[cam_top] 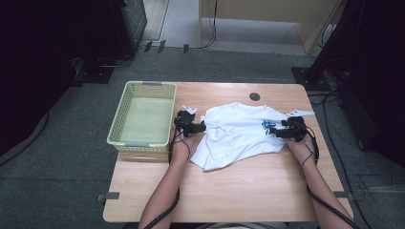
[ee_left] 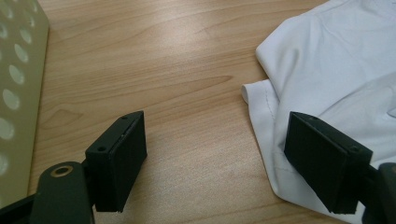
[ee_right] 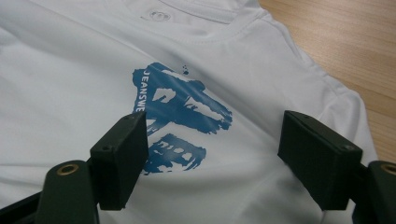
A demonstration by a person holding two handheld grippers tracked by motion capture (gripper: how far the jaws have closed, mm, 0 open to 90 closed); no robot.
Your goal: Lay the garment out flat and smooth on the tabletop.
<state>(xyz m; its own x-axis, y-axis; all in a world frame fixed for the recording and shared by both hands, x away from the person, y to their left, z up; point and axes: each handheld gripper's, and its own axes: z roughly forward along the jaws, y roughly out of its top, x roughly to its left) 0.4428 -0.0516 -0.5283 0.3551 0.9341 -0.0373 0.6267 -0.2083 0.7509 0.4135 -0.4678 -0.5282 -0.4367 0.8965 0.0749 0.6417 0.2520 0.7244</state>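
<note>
A white T-shirt (cam_top: 239, 136) with a blue print (cam_top: 267, 126) lies crumpled on the wooden table (cam_top: 239, 191). My left gripper (cam_top: 203, 128) is at the shirt's left edge and stands open. In the left gripper view (ee_left: 215, 158) one jaw hangs over bare wood and the other over the shirt's hem (ee_left: 266, 116), with nothing pinched. My right gripper (cam_top: 273, 132) is at the shirt's right side, open too. In the right gripper view (ee_right: 210, 158) its jaws straddle the blue print (ee_right: 182, 112) just above the cloth (ee_right: 70, 70), below the collar.
A pale green perforated basket (cam_top: 117, 129) stands on the table's left part, close beside my left hand; its wall (ee_left: 18, 93) is at the left of the left gripper view. A dark round hole (cam_top: 254, 96) marks the table's far side. Bare wood lies in front of the shirt.
</note>
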